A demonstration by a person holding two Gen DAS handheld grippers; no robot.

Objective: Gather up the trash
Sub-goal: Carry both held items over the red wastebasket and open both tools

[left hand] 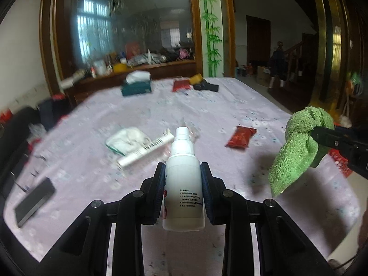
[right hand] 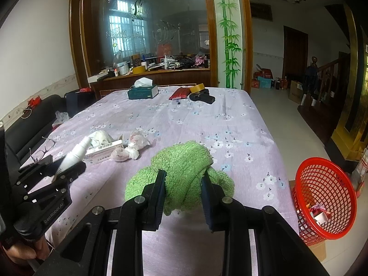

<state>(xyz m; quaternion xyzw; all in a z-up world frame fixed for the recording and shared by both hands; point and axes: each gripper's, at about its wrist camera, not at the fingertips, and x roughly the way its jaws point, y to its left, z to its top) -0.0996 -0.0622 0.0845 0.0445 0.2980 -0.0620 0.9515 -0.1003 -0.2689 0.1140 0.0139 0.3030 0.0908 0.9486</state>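
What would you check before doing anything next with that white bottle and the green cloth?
1. Left tool grips the white spray bottle: ok, pads press both sides, bottle off the table.
2. Right tool grips the green cloth: ok, bunched between the pads.
3. Red basket within view for trash: ok, beside the table on the right, some litter already inside.
4. Trash left on the tablecloth: not ok, crumpled tissues and a red wrapper remain.
5. A free tool to pick them up: not ok, both are full.
6. Whether the bottle is empty: cannot tell.
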